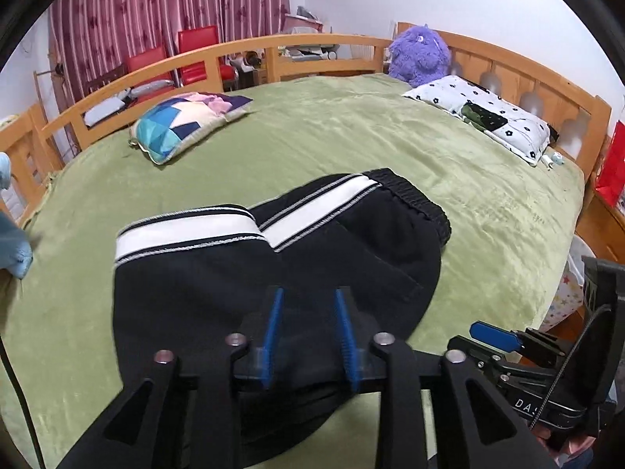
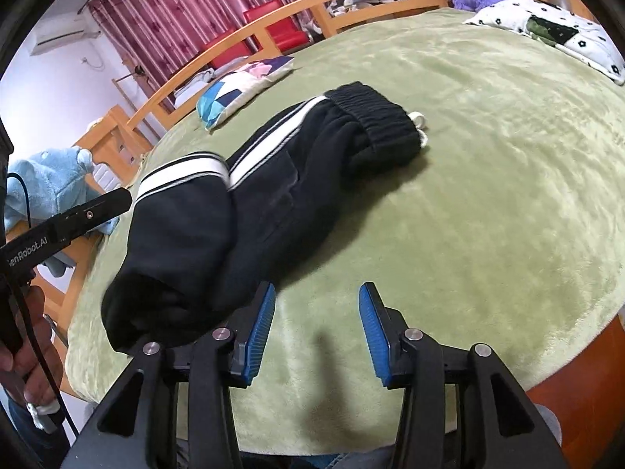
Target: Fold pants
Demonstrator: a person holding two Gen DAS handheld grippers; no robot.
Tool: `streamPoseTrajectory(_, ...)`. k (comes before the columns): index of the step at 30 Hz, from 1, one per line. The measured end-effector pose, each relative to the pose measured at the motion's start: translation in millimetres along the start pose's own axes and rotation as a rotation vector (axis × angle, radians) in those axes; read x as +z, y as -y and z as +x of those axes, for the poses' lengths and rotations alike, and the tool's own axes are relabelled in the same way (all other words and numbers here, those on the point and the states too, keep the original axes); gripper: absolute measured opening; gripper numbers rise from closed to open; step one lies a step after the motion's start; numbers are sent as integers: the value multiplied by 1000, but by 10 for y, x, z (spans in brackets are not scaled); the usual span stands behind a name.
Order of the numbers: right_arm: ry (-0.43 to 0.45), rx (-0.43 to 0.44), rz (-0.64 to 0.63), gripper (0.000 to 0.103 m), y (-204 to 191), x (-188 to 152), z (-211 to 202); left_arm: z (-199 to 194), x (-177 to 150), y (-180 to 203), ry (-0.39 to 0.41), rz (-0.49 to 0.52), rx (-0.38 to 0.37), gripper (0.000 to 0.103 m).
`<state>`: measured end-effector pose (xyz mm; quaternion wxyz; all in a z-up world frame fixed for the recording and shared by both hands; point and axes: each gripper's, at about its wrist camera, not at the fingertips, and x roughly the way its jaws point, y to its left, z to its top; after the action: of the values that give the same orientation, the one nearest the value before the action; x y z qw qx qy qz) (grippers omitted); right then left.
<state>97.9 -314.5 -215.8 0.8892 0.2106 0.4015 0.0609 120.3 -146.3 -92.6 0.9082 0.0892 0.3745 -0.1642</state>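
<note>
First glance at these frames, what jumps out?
The black pants with a white side stripe, folded over, lying mid-bed on the green blanket. Next, the purple plush toy against the headboard at the far corner, beside a white flowered pillow. Both grippers are empty, jaws apart.

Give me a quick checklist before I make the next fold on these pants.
1. Left gripper free of cloth: ok, its fingers stand apart above the pants, nothing pinched.
2. Right gripper free: ok, open over the bare green blanket.
3. First fold in place: ok, the legs lie doubled back over the upper part, white stripes meeting in an angle.
4. Waistband flat: not ok, it looks bunched, with the drawstring ends poking out.
5. Room to fold: ok, both pillows lie well away.
6. Cuffs aligned: cannot tell.
</note>
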Motion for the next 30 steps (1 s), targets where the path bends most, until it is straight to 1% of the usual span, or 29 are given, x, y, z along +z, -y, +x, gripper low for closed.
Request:
streamPoseTrajectory(3, 5, 42, -35, 44, -166, 59, 61, -62, -73, -130, 0, -15, 24, 33)
streamPoseTrajectory(6, 13, 80, -77, 44, -390, 149, 162, -76, -118, -294, -9, -55, 41, 33)
streamPoseTrajectory(9, -11, 136, -96, 46, -598, 204, 340, -141, -227, -540, -14, -110, 56, 33)
streamPoseTrajectory(12, -61, 140, -106, 46, -751, 207, 595, -222, -351, -762, -14, -142, 84, 33)
streamPoseTrajectory(14, -106, 130, -96, 46, -813, 165, 799, -285, -442, -916, -10, -166, 96, 33)
streamPoseTrajectory(17, -134, 134, -39, 47, -802, 141, 989, -358, -575, -1140, -8, -203, 99, 33)
streamPoseTrajectory(19, -165, 188, 42, 49, -751, 168, 1128, -396, -675, -1291, -8, -223, 105, 33)
streamPoseTrajectory(20, -172, 200, 62, 52, -740, 178, 1169, -412, -726, -1368, -9, -234, 108, 33)
streamPoseTrajectory(21, -179, 211, 81, 52, -736, 201, 1220, -426, -782, -1449, -12, -250, 109, 35)
streamPoseTrajectory(24, -192, 197, 66, 53, -820, 284, 1346, -442, -949, -1679, -27, -312, 91, 35)
streamPoseTrajectory(26, -224, 174, 13, 53, -974, 336, 1433, -425, -1040, -1804, -37, -354, 73, 35)
streamPoseTrajectory(27, -228, 157, -7, 49, -1021, 344, 1450, -412, -1067, -1836, -41, -366, 68, 35)
streamPoseTrajectory(28, -227, 147, -46, 33, -1092, 363, 1448, -388, -1098, -1870, -46, -380, 63, 35)
streamPoseTrajectory(29, -226, 163, -58, 17, -1111, 373, 1437, -357, -1119, -1892, -53, -393, 58, 35)
streamPoseTrajectory(30, -209, 184, -59, 16, -1129, 413, 1376, -330, -1134, -1898, -59, -401, 55, 35)
